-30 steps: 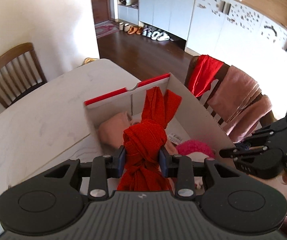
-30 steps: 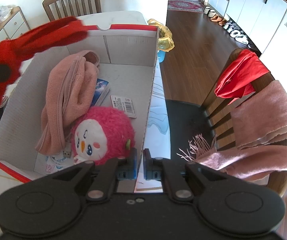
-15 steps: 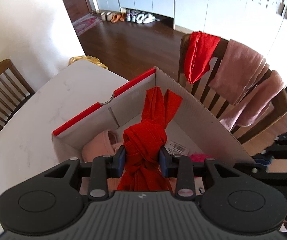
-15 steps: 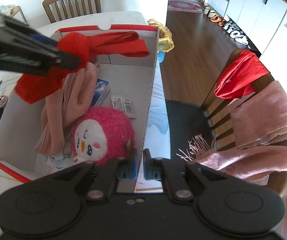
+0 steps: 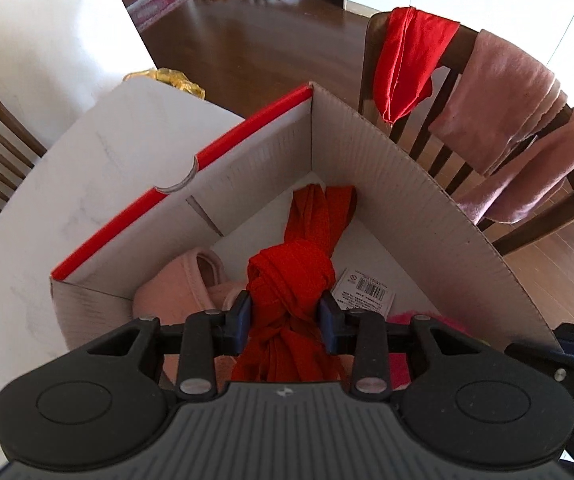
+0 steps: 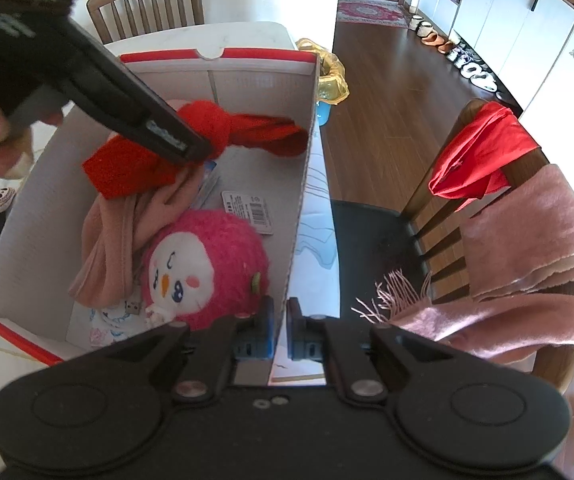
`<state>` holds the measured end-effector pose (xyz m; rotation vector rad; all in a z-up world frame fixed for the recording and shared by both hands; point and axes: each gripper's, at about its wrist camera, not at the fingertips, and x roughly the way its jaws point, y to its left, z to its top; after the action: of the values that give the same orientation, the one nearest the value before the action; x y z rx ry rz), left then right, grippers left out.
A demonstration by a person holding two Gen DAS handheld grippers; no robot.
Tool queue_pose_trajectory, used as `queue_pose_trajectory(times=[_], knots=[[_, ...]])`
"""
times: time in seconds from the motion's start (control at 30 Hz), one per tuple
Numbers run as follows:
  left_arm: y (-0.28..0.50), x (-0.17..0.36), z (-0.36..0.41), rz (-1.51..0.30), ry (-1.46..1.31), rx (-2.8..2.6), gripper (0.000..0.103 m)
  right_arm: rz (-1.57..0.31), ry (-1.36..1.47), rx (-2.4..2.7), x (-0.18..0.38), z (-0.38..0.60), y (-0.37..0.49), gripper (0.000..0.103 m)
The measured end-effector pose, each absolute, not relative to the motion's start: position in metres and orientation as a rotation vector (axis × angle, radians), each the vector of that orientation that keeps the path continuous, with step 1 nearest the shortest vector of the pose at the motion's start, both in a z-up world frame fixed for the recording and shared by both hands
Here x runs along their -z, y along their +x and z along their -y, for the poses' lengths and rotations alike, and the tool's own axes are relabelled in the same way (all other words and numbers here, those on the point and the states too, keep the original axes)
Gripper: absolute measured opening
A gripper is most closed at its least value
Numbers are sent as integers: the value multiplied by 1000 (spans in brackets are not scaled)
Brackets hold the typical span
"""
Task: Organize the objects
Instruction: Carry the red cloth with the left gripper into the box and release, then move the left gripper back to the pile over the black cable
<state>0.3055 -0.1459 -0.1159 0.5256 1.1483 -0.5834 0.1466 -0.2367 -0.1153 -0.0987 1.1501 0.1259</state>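
The knotted red scarf (image 5: 291,276) sits pinched at its knot between the blue pads of the left gripper (image 5: 286,311), which grips it from both sides; its loose tails run straight ahead of the jaws toward the far corner of the cardboard box (image 5: 427,184), so the cloth's long axis lies along the line the gripper points. In the right wrist view the same scarf (image 6: 207,124) hangs in the upper middle of the frame, over the box's interior, with one tail reaching toward the right wall and the other end drooping onto the pink scarf (image 6: 107,248) that lies along the box's left side. Whether the tails already touch the box floor is hard to tell. Below it, toward the lower centre, lie a pink plush penguin (image 6: 207,264) and a barcoded card (image 6: 247,212) on the floor of the box. The open patch of floor in the far right corner looks like the likely landing spot, just ahead of and beneath the knot. The left gripper is plainly the one on the job; the right gripper (image 6: 281,328), its jaws closed together on nothing, hovers at the near right wall of the box, beside the plush. The box stands on a white tabletop (image 5: 87,152), with a wooden chair (image 5: 499,240) draped in red and pink cloths beyond its right wall.
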Motion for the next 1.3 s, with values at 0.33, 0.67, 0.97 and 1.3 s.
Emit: queue_pose_trajectory(times=[0.33, 0.67, 0.97, 1.3], knots=[[299, 106, 128, -1111, 436, 585, 64, -1153, -89, -122, 117, 237, 146, 5], [271, 62, 94, -1032, 358, 595, 64, -1158, -89, -117, 117, 236, 147, 5], [236, 22, 39, -968, 265, 576, 64, -1158, -84, -115, 116, 237, 147, 5], [199, 7, -52, -936, 177, 411, 67, -1160, -86, -114, 114, 237, 147, 5]])
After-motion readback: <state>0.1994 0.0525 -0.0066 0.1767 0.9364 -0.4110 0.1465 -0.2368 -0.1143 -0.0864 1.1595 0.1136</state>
